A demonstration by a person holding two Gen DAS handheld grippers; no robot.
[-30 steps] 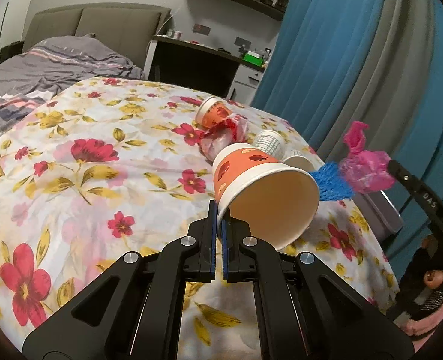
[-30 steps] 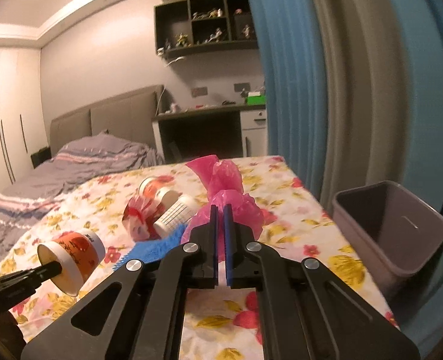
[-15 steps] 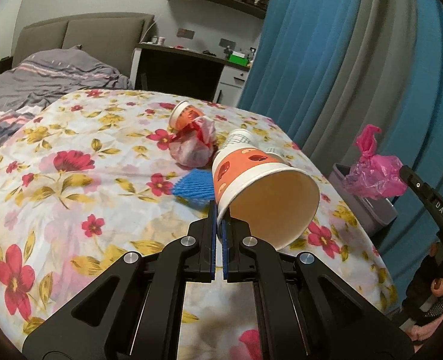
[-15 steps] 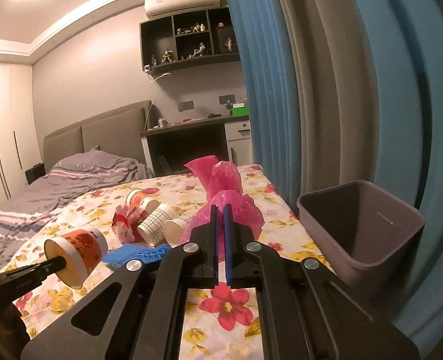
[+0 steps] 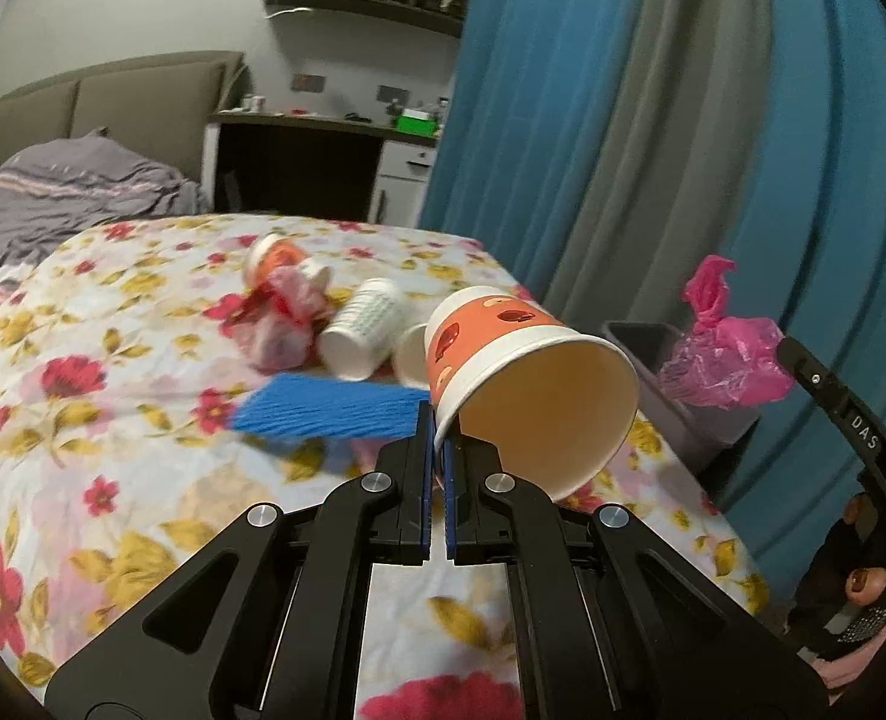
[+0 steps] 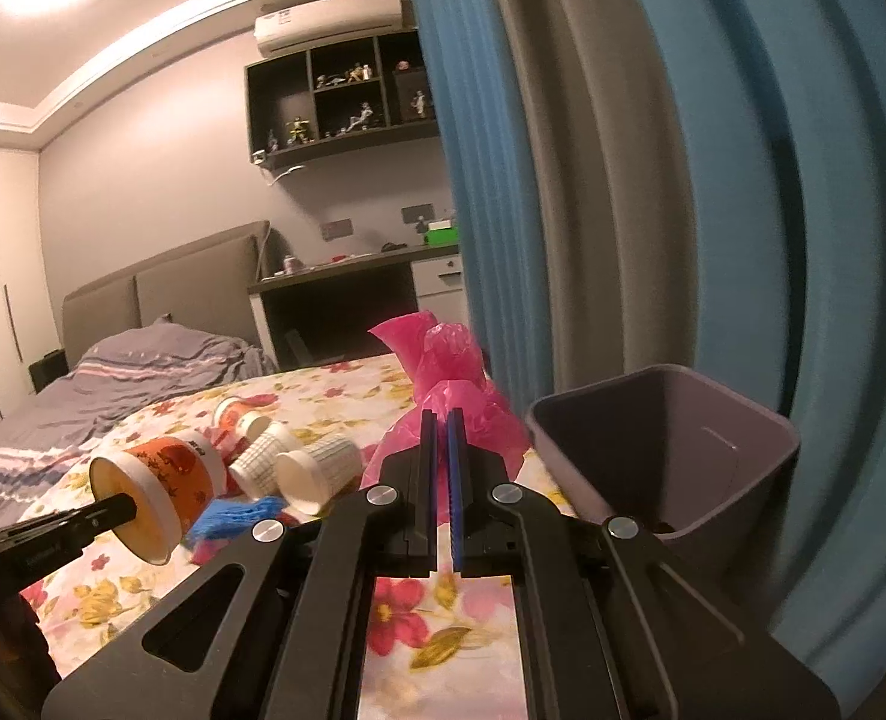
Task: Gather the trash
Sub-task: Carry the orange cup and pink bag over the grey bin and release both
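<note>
My left gripper [image 5: 437, 420] is shut on the rim of an orange paper cup [image 5: 502, 336], held above the floral bed; the cup also shows in the right wrist view [image 6: 167, 468]. My right gripper [image 6: 441, 420] is shut on a crumpled pink plastic bag [image 6: 448, 372], also visible in the left wrist view [image 5: 724, 354], held just left of the grey trash bin [image 6: 670, 438]. The bin stands beside the bed against the blue curtain, and shows in the left wrist view [image 5: 640, 336].
On the floral bedspread [image 5: 113, 420] lie a blue knitted cloth [image 5: 323, 408], white paper cups [image 5: 365, 330], a red-and-clear wrapper [image 5: 281, 324] and another orange cup [image 5: 275, 252]. Blue and grey curtains [image 6: 622, 180] hang right. A desk [image 5: 323, 144] stands behind.
Both grippers have moved right toward the bin with their loads. The bin now looks larger and closer in the right wrist view. The trash pile has shifted left in both views.
</note>
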